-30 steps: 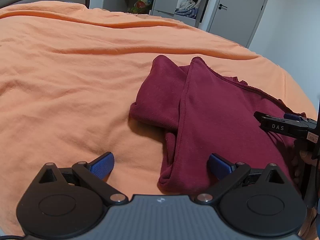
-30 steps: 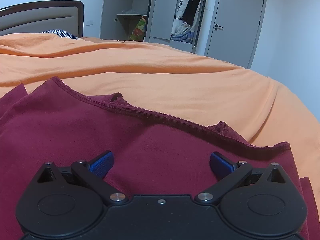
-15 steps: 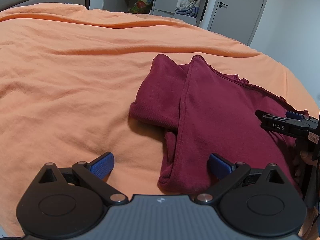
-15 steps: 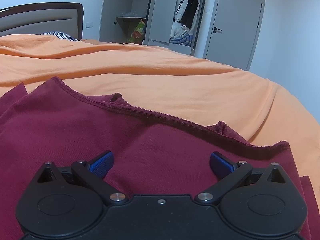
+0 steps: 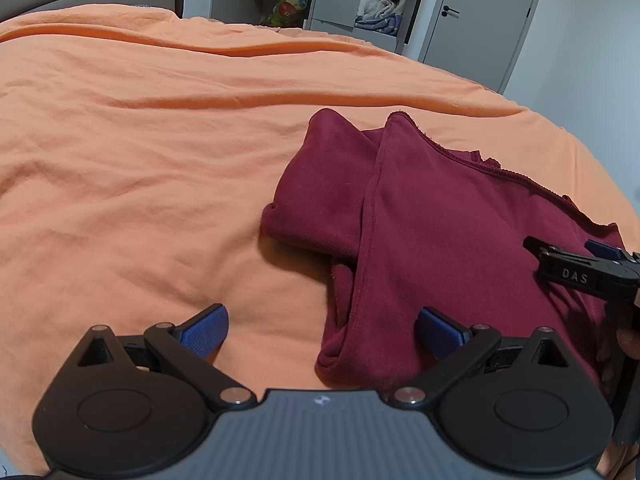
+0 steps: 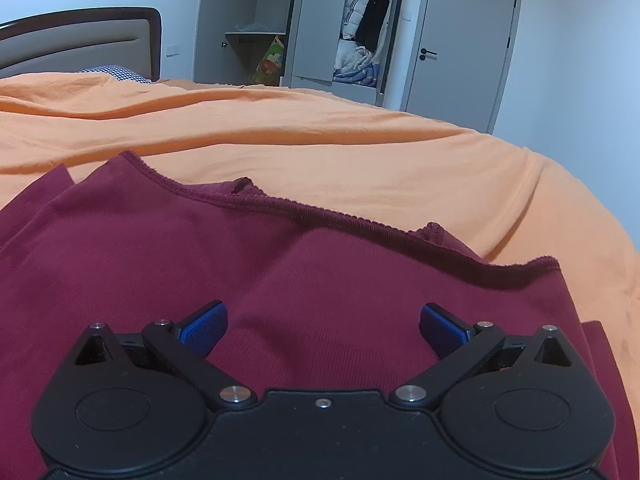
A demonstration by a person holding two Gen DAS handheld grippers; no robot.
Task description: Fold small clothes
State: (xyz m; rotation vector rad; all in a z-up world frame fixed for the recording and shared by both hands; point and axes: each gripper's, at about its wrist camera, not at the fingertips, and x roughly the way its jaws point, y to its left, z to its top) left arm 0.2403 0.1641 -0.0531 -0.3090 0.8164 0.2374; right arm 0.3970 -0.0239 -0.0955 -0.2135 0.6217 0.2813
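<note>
Only "DAS" legible, on right tongs (image 5: 576, 276); both tongs agape, empty, over maroon garment (image 5: 440, 232).

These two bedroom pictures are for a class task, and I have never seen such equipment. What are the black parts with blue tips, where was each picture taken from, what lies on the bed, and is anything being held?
There is no robot here. A person holds a two-fingered grasping tool in each hand, and a camera on each tool looks forward along its fingers.

One picture comes from the left tool, the other from the right tool. The black shapes at the bottom are each tool's body; the blue pads are its fingertips.

On the orange bedsheet lies a dark red garment, partly folded, with one flap laid over the rest. The right tool also shows at the edge of the left picture, over the garment.

Both tools are open and hold nothing. In the background are an open wardrobe and a closed door.
</note>
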